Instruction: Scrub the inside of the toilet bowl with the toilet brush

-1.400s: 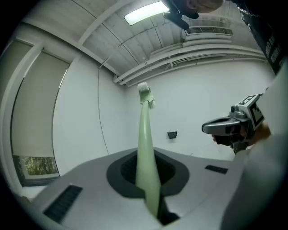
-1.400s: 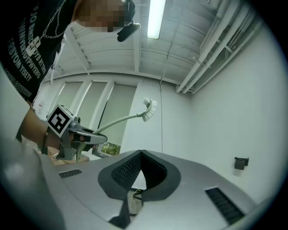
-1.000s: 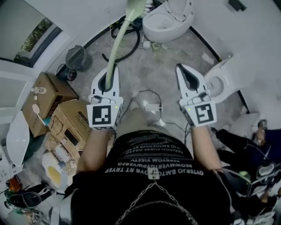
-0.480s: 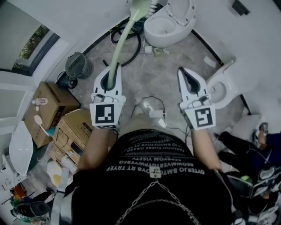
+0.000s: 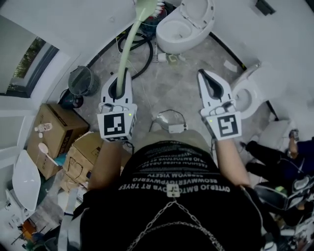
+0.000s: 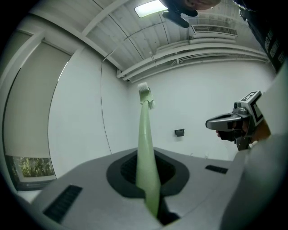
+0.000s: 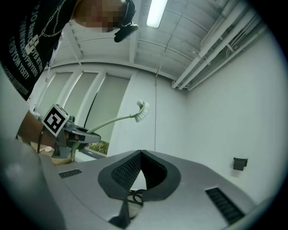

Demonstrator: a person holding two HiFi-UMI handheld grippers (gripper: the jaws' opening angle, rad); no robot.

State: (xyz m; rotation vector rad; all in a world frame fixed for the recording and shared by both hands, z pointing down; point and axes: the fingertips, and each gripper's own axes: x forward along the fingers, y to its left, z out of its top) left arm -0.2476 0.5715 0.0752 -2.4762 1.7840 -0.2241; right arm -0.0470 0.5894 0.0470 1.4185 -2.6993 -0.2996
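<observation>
In the head view my left gripper (image 5: 122, 74) is shut on the pale green handle of the toilet brush (image 5: 128, 44). The handle runs up and away, and its white bristle head (image 5: 149, 6) sits left of the white toilet bowl (image 5: 182, 28), apart from it. The left gripper view shows the brush handle (image 6: 146, 152) clamped between the jaws, bristles (image 6: 144, 90) in the air. My right gripper (image 5: 203, 74) is level with the left one, shut and empty. In the right gripper view its jaws (image 7: 141, 153) meet with nothing between them, and the brush head (image 7: 142, 111) shows at the left.
Cardboard boxes (image 5: 51, 130) and a small fan (image 5: 80, 80) crowd the left. A black hose (image 5: 142, 49) loops near the toilet base. A second white toilet fixture (image 5: 248, 95) stands right. A white device with cable (image 5: 174, 127) lies before my feet. Another person's legs (image 5: 272, 154) are at right.
The head view has shifted so the boxes and fan slide down-left. Both grippers keep nearly the same pose, and the brush stays in the left gripper.
</observation>
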